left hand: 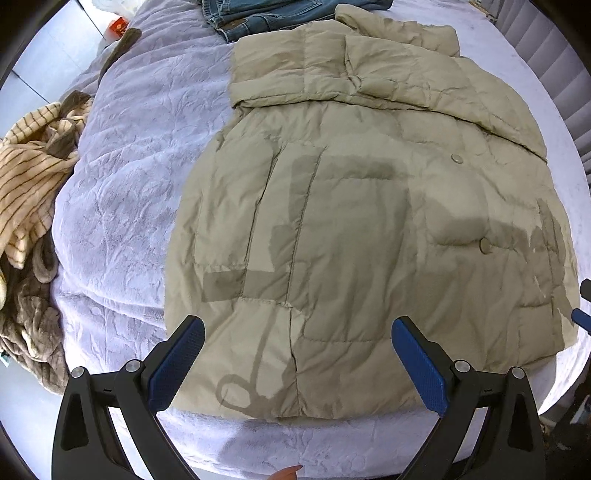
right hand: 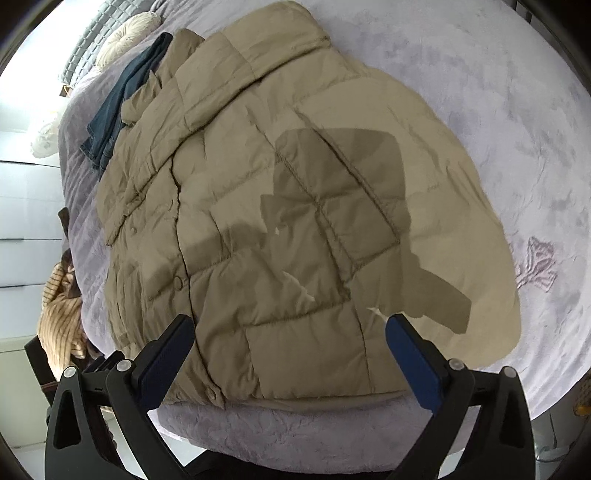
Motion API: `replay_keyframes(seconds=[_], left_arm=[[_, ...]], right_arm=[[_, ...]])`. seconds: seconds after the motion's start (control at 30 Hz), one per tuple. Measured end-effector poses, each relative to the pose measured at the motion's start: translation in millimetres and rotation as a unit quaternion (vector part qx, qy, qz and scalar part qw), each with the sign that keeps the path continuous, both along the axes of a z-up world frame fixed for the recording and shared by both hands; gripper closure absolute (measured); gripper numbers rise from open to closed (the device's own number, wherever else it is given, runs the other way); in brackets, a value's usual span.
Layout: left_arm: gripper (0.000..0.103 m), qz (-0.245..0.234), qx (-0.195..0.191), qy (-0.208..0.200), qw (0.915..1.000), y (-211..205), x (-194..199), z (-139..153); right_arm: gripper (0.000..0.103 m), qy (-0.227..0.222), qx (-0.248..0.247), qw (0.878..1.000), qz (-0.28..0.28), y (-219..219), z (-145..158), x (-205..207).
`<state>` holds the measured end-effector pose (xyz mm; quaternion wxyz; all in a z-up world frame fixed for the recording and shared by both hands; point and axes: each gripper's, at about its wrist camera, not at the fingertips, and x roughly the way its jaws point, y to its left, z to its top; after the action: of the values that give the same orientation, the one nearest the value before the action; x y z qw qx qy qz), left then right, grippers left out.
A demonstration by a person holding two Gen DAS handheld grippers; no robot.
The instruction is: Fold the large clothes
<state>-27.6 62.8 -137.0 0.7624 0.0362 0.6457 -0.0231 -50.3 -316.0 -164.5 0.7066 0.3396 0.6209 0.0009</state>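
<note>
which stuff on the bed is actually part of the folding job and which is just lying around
Part of the job:
- beige quilted puffer jacket, spread flat
- left gripper, open
- right gripper, open

Lying about:
- blue denim jeans
- cream-and-brown striped garment
- round cream cushion
- lavender bedspread

A beige puffer jacket (left hand: pixel 369 221) lay spread on the lavender bed (left hand: pixel 129 166), sleeves folded across its top. The left hand-held gripper (left hand: pixel 297 365) hovered wide open over its hem. Jeans (left hand: pixel 266 14) lay beyond, a striped garment (left hand: pixel 29 177) at left.
</note>
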Motion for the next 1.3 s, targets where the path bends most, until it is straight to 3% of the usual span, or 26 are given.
replay_keyframes(seconds=[0.3,0.43,0.6,0.87,0.97,1.1,1.17,1.3], left_arm=[[0.002,0.011,0.035,0.003,0.9993,7,-3,-2],[0.002,0.004,-0.012,0.021,0.9997,12,-11,-5],[0.002,0.048,-0.088,0.035,0.9944,41,-28,-7],[0.002,0.156,-0.172,0.057,0.9709,96,-54,-20],[0.002,0.160,-0.172,0.053,0.9705,107,-56,-23],[0.002,0.131,-0.095,0.046,0.9857,110,-49,-29],[0.002,0.117,-0.110,0.058,0.9854,109,-49,-35],[0.002,0.112,-0.176,0.093,0.9735,99,-57,-52]], right_arm=[[0.000,0.016,-0.006,1.000,-0.025,-13,-7,-14],[0.000,0.022,0.009,0.999,-0.048,-24,-12,-25],[0.000,0.009,0.095,0.991,-0.098,-43,-20,-42],[0.000,-0.003,0.148,0.981,-0.126,-58,-24,-67],[0.000,0.002,0.157,0.978,-0.138,-62,-29,-76],[0.000,0.024,0.167,0.973,-0.155,-67,-42,-84],[0.000,0.029,0.173,0.972,-0.158,-67,-47,-87],[0.000,0.041,0.189,0.968,-0.162,-61,-62,-89]])
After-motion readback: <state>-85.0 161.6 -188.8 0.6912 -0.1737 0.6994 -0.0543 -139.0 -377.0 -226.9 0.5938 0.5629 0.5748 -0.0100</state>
